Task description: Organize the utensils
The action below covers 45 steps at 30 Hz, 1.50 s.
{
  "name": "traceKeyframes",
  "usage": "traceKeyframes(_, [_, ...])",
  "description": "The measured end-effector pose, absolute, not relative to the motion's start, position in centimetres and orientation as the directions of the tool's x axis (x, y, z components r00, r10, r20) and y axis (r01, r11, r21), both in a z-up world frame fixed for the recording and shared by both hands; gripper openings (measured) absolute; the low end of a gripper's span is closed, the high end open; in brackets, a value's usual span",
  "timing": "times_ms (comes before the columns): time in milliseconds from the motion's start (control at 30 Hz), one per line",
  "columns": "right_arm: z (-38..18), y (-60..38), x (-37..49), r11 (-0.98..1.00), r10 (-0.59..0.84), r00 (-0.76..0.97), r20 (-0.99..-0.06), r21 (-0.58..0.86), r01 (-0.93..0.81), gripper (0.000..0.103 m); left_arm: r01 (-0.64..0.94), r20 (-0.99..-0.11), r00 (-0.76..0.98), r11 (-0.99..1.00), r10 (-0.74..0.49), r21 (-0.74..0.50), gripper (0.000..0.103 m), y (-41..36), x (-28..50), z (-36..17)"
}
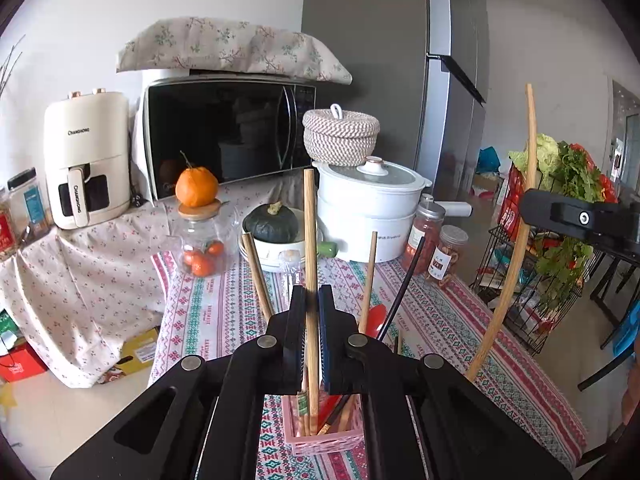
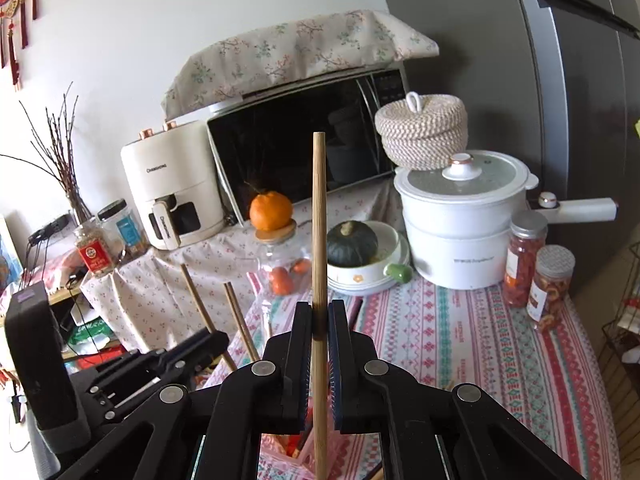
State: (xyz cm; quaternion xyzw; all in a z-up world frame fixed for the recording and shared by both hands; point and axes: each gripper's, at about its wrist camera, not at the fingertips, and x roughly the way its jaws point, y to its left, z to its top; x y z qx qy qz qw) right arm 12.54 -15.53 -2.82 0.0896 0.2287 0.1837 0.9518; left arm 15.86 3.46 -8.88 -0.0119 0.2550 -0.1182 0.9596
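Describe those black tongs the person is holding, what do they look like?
Both are matte black plastic. The left tongs and right tongs each have two flat upright fingers with finely ribbed inner pads, blue-edged on one side. Angular linkage arms spread back from them, joined by round silver pins. No cables, markings or sleeves are visible.

A: The pink basket (image 1: 320, 442) is half hidden behind the left hand-held gripper (image 1: 309, 308); what fills it cannot be sorted out.

B: In the right wrist view, the bamboo chopstick (image 2: 319, 240) runs off the bottom edge, and only a pink corner shows below the right hand-held gripper (image 2: 319, 320).
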Motion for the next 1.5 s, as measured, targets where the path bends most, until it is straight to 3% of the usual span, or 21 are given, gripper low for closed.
traceKeyframes(300, [-4.1,-13.0,13.9,0.894,0.432,0.841,-0.324,0.277,-0.353,0.005,0.206,-0.565,0.788,0.97,-0.243,-0.131,0.009,4.6,16.7,-9.7])
traceKeyframes(333, [-4.3,-12.6,14.0,0.898,0.427,0.845,-0.321,0.264,-0.353,0.005,0.202,-0.573,0.784,0.971,-0.24,-0.129,0.013,4.7,16.6,-9.7])
traceKeyframes(467, [-5.3,-11.7,14.6,0.906,0.413,0.85,-0.326,0.241,-0.348,0.005,0.167,-0.593,0.779,0.979,-0.202,-0.114,0.043,5.5,16.0,-9.7])
traceKeyframes(933, [-9.1,-11.1,16.3,0.903,0.42,0.805,-0.42,0.279,-0.326,0.007,0.144,-0.627,0.762,0.986,-0.165,-0.085,0.05,7.6,14.6,-9.9])
traceKeyframes(1067, [-9.3,-11.6,16.3,0.893,0.443,0.779,-0.445,0.303,-0.334,0.018,0.146,-0.636,0.754,0.986,-0.166,-0.083,0.05,7.6,14.5,-10.1])
traceKeyframes(1233, [-7.9,-13.8,15.6,0.887,0.447,0.791,-0.418,0.323,-0.331,0.04,0.166,-0.653,0.739,0.984,-0.169,-0.068,0.051,7.0,14.3,-10.5])
traceKeyframes(1367, [-7.7,-16.7,15.7,0.905,0.4,0.803,-0.442,0.33,-0.269,0.049,0.179,-0.67,0.72,0.981,-0.182,-0.074,0.06,6.7,14.0,-10.9])
traceKeyframes(1500, [-9.7,-18.9,17.0,0.932,0.333,0.767,-0.549,0.316,-0.178,0.065,0.17,-0.695,0.692,0.98,-0.195,-0.105,0.071,6.6,13.9,-11.6])
